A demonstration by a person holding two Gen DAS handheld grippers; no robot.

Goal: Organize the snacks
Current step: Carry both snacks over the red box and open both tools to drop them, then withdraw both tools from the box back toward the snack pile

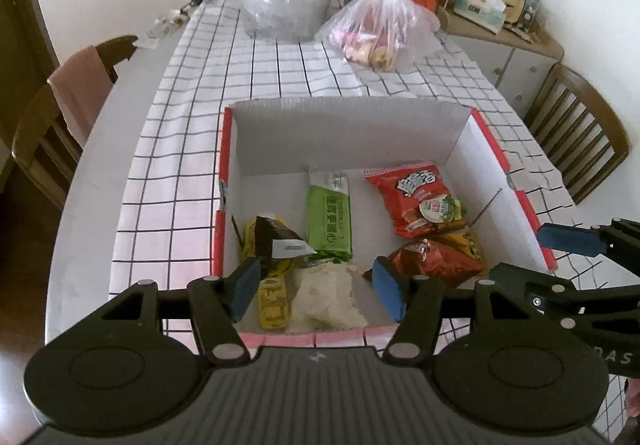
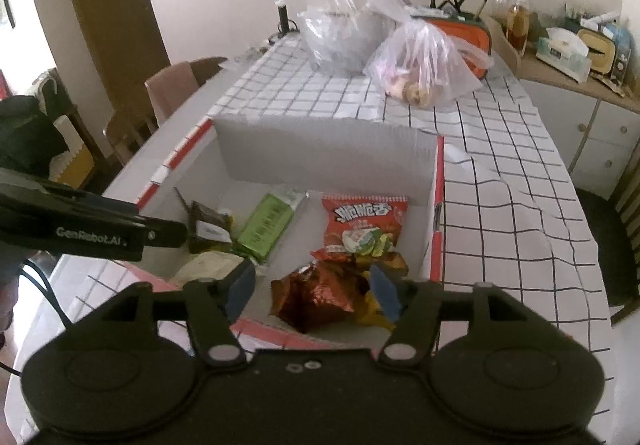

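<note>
Left wrist: box (image 1: 460, 133) holds colourful snack packets (image 1: 412, 201).

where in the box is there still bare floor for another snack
Bare floor in the box: along the back wall, left of the green packet, and a strip between it and the red chip bag. The near end is crowded with packets.

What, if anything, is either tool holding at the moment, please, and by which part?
Nothing is held. The left tool and the right tool both stand open above the box, their pads clear of the snacks lying inside it.
</note>
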